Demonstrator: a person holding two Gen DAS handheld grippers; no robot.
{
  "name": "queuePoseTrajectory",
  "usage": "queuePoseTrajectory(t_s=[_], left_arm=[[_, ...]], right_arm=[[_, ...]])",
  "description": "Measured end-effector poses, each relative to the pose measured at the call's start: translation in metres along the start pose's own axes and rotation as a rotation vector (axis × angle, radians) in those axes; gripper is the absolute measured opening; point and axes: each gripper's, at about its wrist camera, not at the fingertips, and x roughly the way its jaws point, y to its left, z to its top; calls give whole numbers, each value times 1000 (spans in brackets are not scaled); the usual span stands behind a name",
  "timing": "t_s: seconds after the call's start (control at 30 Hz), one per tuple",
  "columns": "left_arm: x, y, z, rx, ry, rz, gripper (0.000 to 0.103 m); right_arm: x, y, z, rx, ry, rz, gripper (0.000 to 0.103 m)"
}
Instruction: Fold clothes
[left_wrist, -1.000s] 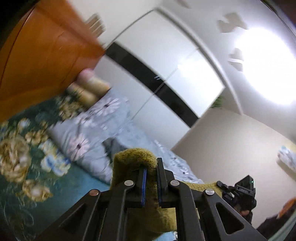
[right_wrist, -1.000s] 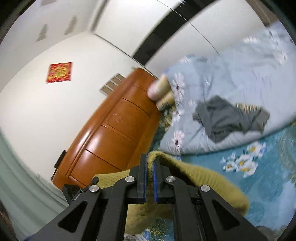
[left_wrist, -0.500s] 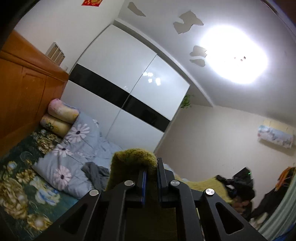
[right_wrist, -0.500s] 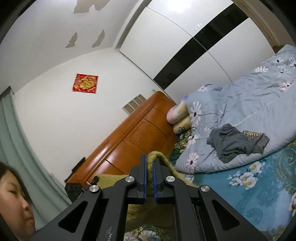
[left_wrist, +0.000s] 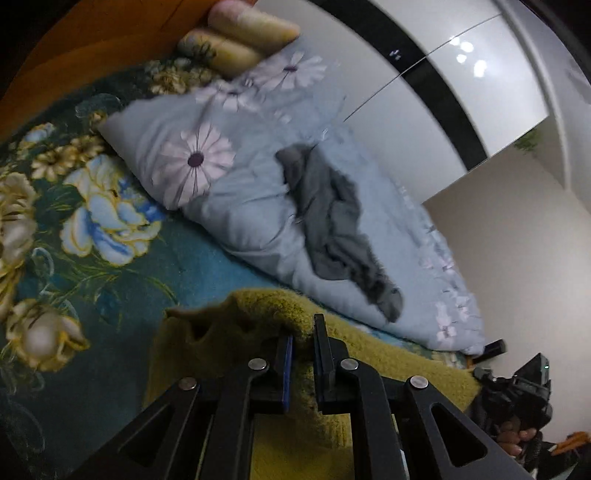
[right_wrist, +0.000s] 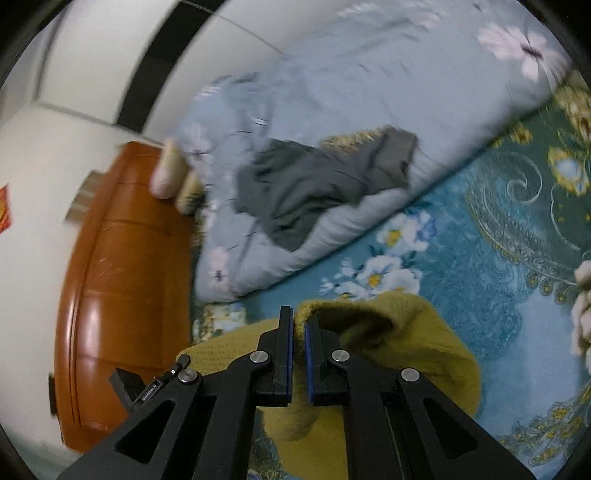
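Looking from the left wrist camera, the left claw (left_wrist: 303, 334) is clamped on a bunched edge of the olive-yellow knitted sweater (left_wrist: 399, 365), which drapes below and to the right of it above the teal floral bedspread (left_wrist: 92, 221). Half a second ago this camera faced the ceiling light and wardrobe; now it tilts down onto the bed, where a crumpled grey garment (left_wrist: 332, 221) lies on the pale blue flowered duvet (left_wrist: 236, 206). Two rolled bolsters (left_wrist: 240, 37) rest by the wooden headboard (left_wrist: 92, 44). From the right wrist camera, the right claw (right_wrist: 299, 325) grips another edge of the sweater (right_wrist: 424, 343), its fingers nearly together on the fabric. This view has likewise swung downward, losing the wall and the person's face, and shows the same grey garment (right_wrist: 306, 184) on the duvet (right_wrist: 369, 92) beside the headboard (right_wrist: 125, 288).
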Motion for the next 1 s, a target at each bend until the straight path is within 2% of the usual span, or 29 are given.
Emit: queuePoseTrajectory(t_s=[0.2,0.3,0.43,0.5,0.53,0.57,0.63,0.67,0.8,0.87,1.0], left_arm=[[52,-15,59,-14,-8,5,10],[89,-15,82,-29,39,48,10],[139,6,92,-101,129,115,10],[153,16,91,-143,174,119,11],[158,20,91,-165,197,114,15],[161,24,90,-183,216,109,19],[157,27,91,-191,227,88,44],[152,29,90,-188,229,81,48],[106,38,63,-92,186,115,59],[83,43,50,-45,163,132,60],[49,71,0,4,170,229,60]], right_arm=[[25,7,57,27,-15,-26,5],[45,6,76,42,-11,-53,5],[72,-1,80,53,30,-59,10],[78,-5,79,61,34,-55,25],[78,-6,79,64,26,-51,47],[76,-7,78,61,16,-45,55],[71,-7,76,30,4,-50,56],[69,-7,74,13,8,-69,56],[69,-17,59,-53,53,-156,56],[79,-27,45,-83,105,-238,56],[116,-47,15,-88,236,-313,56]])
